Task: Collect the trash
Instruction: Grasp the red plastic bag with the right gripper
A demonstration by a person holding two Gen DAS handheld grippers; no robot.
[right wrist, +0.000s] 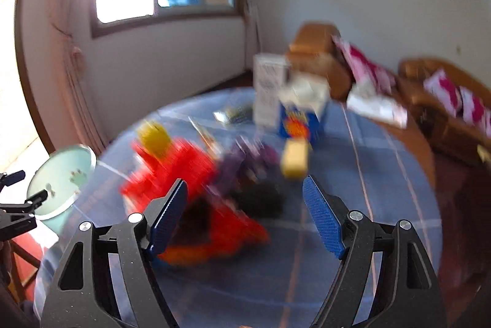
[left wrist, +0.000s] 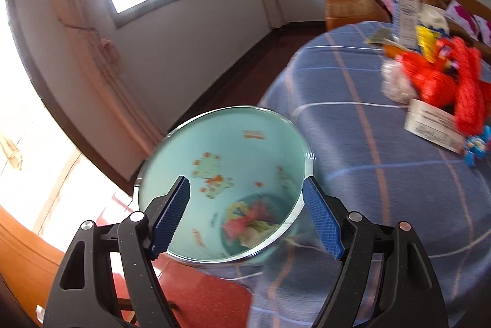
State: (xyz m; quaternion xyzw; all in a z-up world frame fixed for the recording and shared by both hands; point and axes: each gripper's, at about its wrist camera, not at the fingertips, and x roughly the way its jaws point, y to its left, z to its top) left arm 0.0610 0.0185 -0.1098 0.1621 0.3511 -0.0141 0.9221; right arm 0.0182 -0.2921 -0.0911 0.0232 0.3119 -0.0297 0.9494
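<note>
While the left gripper (left wrist: 245, 217) hangs over the pale green bin (left wrist: 221, 183) with jaws spread wide and empty, the bin stands upright just beside the surface (left wrist: 353, 144), mouth up, likely so litter drops straight in; crumpled scraps (left wrist: 250, 220) already lie at its bottom. Over the surface, the right gripper (right wrist: 245, 217) faces the red mesh bag (right wrist: 175, 171), jaws equally wide and empty. Blur hides which way the bag's long axis runs.
</note>
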